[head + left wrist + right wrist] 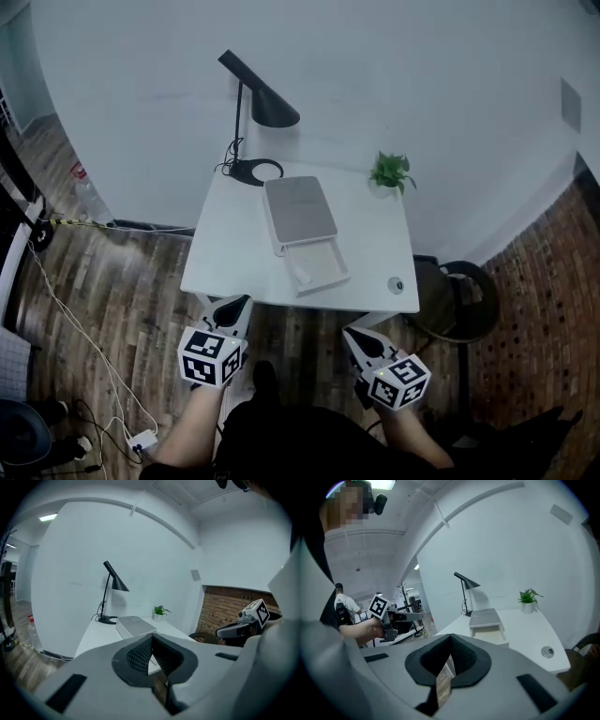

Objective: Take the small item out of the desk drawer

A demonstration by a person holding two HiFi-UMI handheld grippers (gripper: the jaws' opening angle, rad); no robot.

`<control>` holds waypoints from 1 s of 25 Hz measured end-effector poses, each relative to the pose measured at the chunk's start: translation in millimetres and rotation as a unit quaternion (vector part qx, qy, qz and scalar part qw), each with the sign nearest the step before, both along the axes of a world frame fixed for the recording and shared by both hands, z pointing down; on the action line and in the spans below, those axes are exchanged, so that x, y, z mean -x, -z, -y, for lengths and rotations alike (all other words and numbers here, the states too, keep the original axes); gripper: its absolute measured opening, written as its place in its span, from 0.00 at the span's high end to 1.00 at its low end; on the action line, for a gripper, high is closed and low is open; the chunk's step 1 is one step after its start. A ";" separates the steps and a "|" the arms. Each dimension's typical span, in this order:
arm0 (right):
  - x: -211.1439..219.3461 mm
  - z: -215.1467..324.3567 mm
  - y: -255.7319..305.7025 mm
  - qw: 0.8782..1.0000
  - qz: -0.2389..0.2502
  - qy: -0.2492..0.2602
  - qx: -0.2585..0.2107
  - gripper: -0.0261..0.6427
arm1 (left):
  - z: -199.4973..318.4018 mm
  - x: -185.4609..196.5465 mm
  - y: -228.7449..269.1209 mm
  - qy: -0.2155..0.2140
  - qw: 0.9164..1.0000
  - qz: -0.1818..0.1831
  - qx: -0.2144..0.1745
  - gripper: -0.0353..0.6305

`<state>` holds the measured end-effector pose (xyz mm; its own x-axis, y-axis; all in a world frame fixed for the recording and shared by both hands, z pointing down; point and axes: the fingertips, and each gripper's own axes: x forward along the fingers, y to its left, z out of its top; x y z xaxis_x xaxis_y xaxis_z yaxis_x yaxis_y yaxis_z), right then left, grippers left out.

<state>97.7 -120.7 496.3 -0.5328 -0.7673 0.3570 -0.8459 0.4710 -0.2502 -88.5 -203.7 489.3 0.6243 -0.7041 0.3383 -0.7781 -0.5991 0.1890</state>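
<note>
White wall backs a white desk [225, 253] on dark wood flooring. On the desk a grey box [298, 208] has its drawer [325, 265] pulled out, and the small item [301, 276] lies inside it, pale and slim, too small to show any label. Both the left gripper [233, 304] and the right gripper [355, 332] are clenched on nothing, well short of the desk. Their cubes carry black-and-white square markers.

Two hand-held grippers, one wearer.
Both left gripper [232, 309] and right gripper [362, 339]: white shells, black jaws, white cubes [213, 357] with black square markers; wearer's top [281, 441] dark.
</note>
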 end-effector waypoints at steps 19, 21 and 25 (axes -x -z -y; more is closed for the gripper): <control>-11.2 152.7 -13.2 0.998 -0.017 0.055 0.016 0.95 | 119.1 -26.9 -10.9 0.017 0.999 0.027 0.037 0.93; -16.7 165.2 -17.8 0.997 -0.008 0.067 0.026 0.95 | 122.7 -34.6 -11.5 0.025 0.998 0.028 0.043 0.94; -27.3 183.8 -40.4 0.994 -0.017 0.094 0.056 0.95 | 122.7 -48.3 -20.7 0.032 0.997 0.036 0.054 0.93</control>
